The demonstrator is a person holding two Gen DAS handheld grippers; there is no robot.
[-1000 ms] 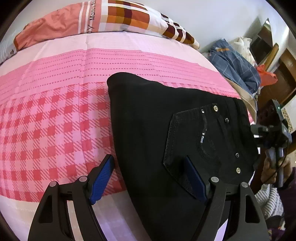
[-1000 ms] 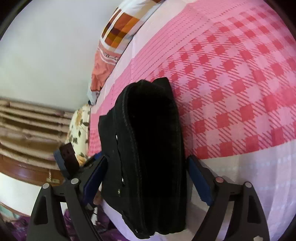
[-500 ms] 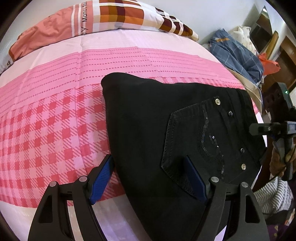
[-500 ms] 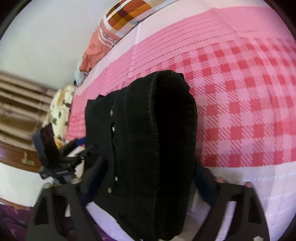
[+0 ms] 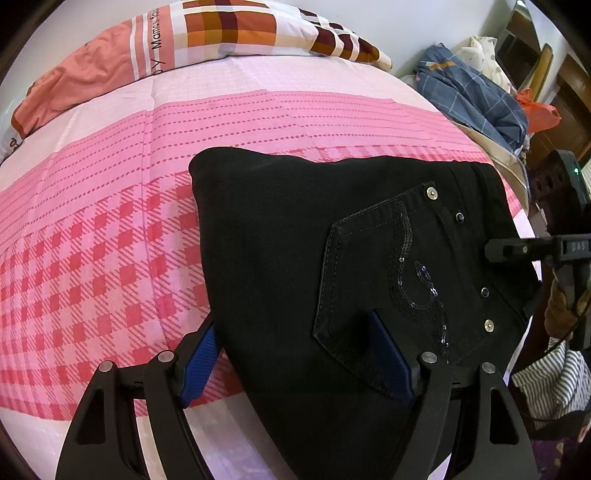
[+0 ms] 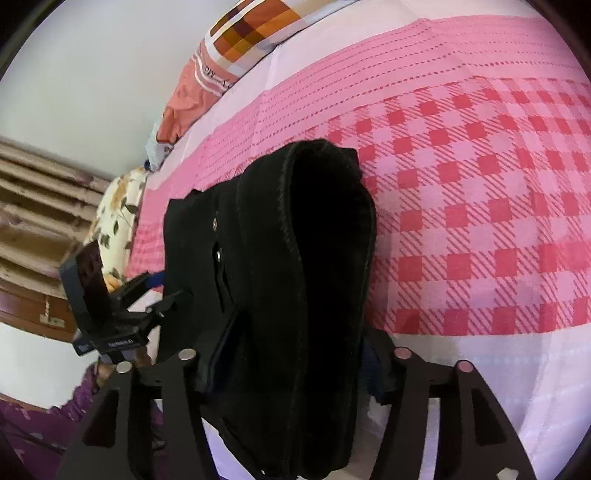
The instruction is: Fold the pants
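Note:
Black pants [image 5: 295, 258] lie folded on a pink checked bed sheet [image 5: 92, 258], back pocket with sequins [image 5: 388, 288] facing up. My left gripper [image 5: 295, 354] is open, its blue pads straddling the near left edge of the pants. In the right wrist view the pants [image 6: 295, 277] form a thick folded stack. My right gripper [image 6: 295, 362] is open around the stack's near end, one finger on each side. The right gripper also shows in the left wrist view [image 5: 535, 247] at the waistband side.
A patchwork pillow [image 5: 221, 33] lies at the head of the bed. A pile of blue checked clothes [image 5: 472, 96] sits at the far right. Wooden furniture [image 6: 33, 221] stands beside the bed. The left gripper shows in the right wrist view [image 6: 147, 295].
Both grippers have moved closer in over the pants. The right gripper has swung round, so the stack now fills more of the space between its fingers. The pants have stayed put.

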